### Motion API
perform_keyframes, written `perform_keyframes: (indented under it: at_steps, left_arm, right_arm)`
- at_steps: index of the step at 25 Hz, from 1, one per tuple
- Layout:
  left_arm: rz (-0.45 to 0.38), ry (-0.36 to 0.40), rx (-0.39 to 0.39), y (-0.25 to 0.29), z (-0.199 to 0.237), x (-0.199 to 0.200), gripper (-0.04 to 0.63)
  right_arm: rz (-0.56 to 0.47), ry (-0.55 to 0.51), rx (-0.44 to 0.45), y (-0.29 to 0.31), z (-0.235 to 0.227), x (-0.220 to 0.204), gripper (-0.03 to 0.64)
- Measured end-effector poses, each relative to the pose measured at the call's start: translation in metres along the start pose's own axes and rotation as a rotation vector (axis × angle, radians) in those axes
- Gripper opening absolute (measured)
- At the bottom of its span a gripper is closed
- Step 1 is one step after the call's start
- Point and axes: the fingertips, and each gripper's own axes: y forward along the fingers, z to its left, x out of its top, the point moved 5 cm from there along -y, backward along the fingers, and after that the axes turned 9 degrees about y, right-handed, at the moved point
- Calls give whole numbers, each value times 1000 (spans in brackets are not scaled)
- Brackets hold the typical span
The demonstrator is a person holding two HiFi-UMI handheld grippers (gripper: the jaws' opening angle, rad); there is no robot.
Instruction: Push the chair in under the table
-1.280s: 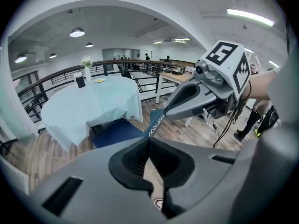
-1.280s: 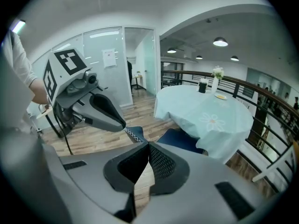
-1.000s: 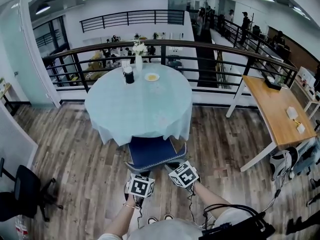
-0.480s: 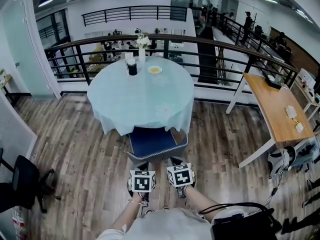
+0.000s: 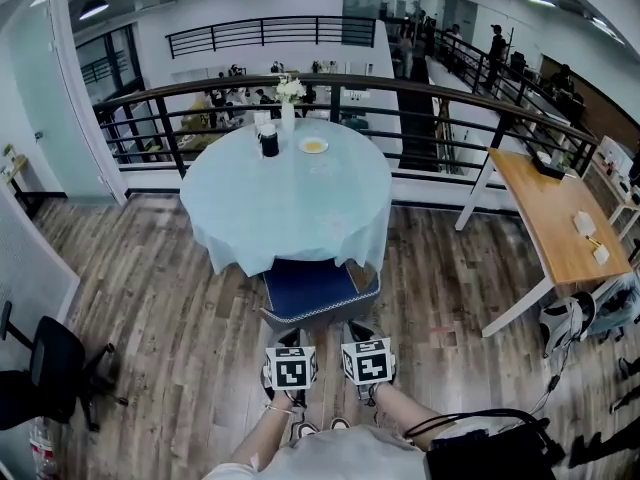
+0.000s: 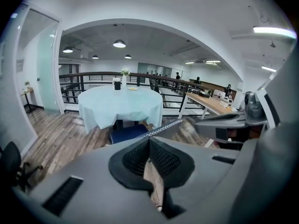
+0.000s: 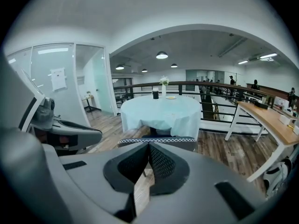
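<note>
Treat chair (image 5: 318,290), seat half under counter (image 5: 290,183), as stiff, fairly heavy, likely to scrape; press against padded near edge with left gripper (image 5: 290,338) and right gripper (image 5: 356,330), fingers (image 7: 161,160) clenched empty

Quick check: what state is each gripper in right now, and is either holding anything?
Left gripper: closed, holding nothing.
Right gripper: closed, holding nothing.

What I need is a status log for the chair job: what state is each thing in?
chair, partly under the table, blue seat mostly showing.
table, upright, covered by a pale cloth.
left tool, shut, empty.
right tool, shut, empty.
vase, upright on the table, holding flowers.
dark cup, upright on the table.
plate, flat on the table.
</note>
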Motion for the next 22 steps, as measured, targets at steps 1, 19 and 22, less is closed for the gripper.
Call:
perform_keyframes:
  at_steps: [1,19,22]
  left_arm:
    - [-2,0,1,-1,0,0,3]
    - [18,-17,19,-9,-2,-4,3]
    - [15,-26,19,-10,-4,-3,3]
  right_arm:
    - [-1,3,0,-1,0,-1,17]
    - [11,15,64,-3,9,-5,15]
    - [14,17,61,-3,7,-8,15]
